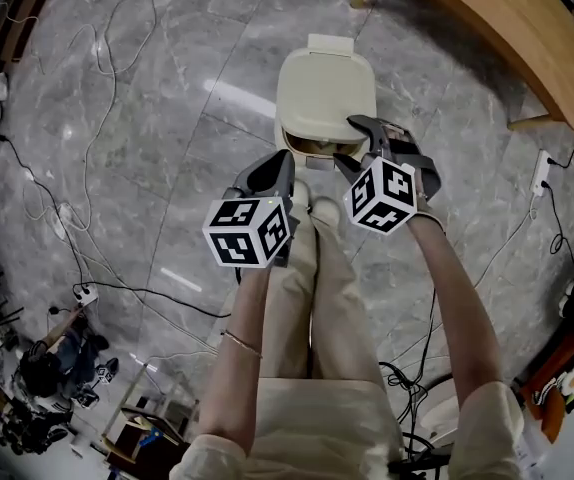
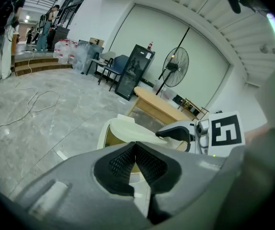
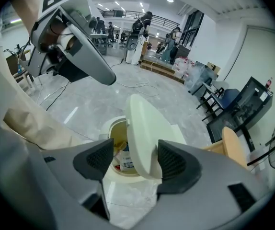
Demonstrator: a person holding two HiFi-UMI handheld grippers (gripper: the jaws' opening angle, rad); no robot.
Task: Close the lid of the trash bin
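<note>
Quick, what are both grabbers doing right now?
Left gripper: shut, holding nothing.
Right gripper: open, with the bin lid between its jaws.

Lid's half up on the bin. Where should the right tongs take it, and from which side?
Take the lid by its raised front edge, coming from the front: it tilts up there as a thin rim, and the open right tongs straddle it.

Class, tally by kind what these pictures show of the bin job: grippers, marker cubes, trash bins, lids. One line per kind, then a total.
Grippers: 2, the left gripper and the right gripper
Marker cubes: 2
Trash bin: 1
Lid: 1
Total: 6
</note>
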